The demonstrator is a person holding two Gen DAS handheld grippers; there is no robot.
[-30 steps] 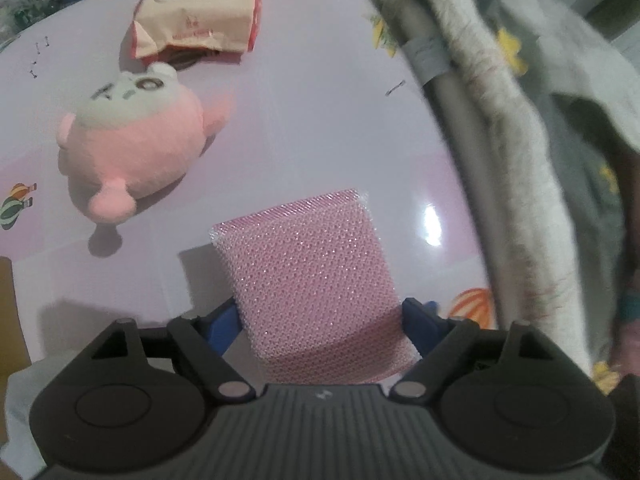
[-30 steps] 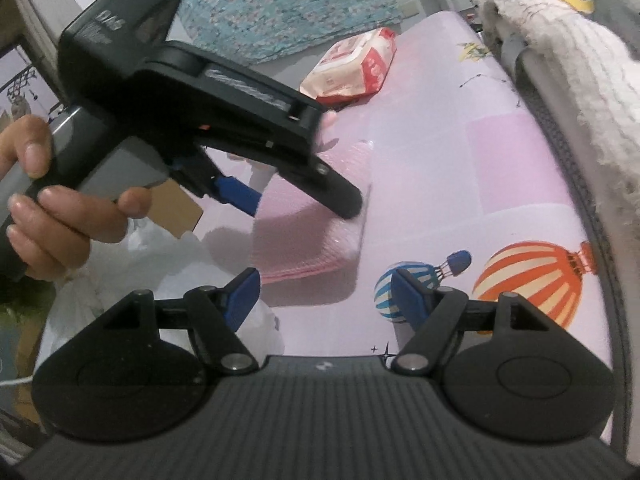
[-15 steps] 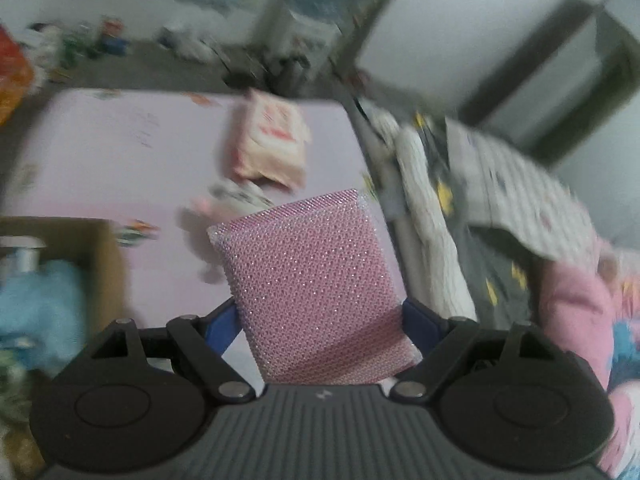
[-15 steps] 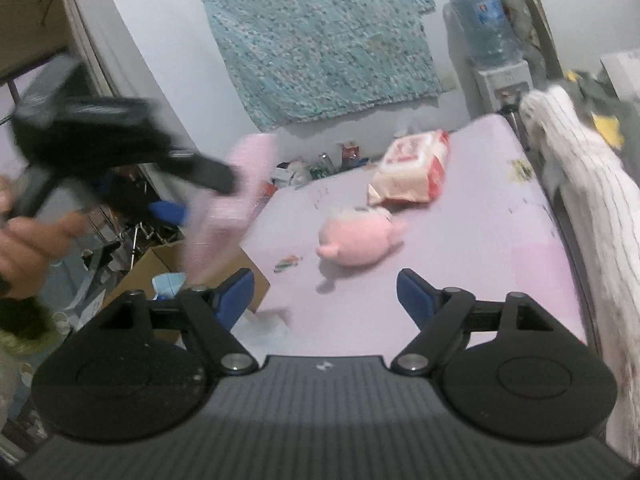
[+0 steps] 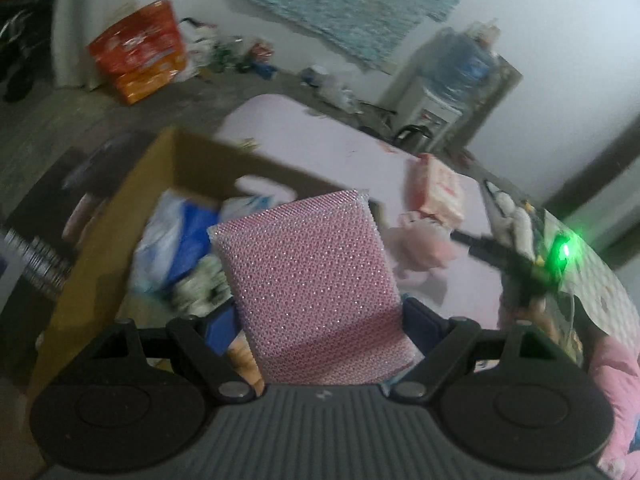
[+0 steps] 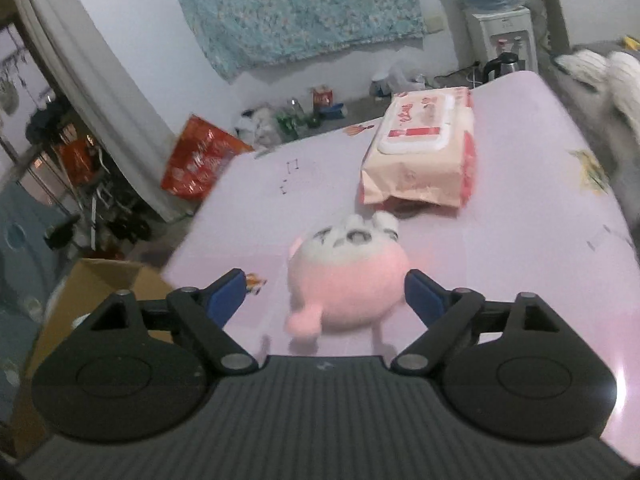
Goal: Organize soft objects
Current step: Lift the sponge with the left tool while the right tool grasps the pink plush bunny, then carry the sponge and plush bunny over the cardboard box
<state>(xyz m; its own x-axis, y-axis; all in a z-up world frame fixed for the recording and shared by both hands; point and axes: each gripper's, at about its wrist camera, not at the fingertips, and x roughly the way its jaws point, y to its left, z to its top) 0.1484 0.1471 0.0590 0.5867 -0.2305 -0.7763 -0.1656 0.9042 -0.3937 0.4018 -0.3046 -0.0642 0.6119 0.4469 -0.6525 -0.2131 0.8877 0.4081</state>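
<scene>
**Left wrist view: pink sponge held over the box**

Left wrist view shows the left gripper (image 5: 320, 322) pinching a pink sponge (image 5: 308, 280). Both blue pads press on the sides of the sponge, so the jaws stand wide because the sponge is wide. The sponge sticks up and forward from the gripper. Below and behind it is a brown cardboard box (image 5: 120, 208). Inside the box lie a blue and white bag (image 5: 176, 232) and other soft things, too blurry to name. The sponge hangs above the box and touches nothing but the pads.

Right wrist view shows the right gripper (image 6: 326, 298) spread wide. Its jaws have just been opening. A pink plush toy (image 6: 348, 276) sits between the two blue fingers (image 6: 424, 300), but the pads do not press on it. There is a small gap on each side. The toy rests on the pink worktop (image 6: 520, 240). It has a white face on top and small pink stubs at the bottom.

Just past the toy lies a pack of wet wipes (image 6: 424, 156), flat on the worktop, near the toy but not touching it. The cardboard box stands low on the left, beside the worktop edge. A red bag (image 6: 200, 160) sits on the floor further back.
</scene>
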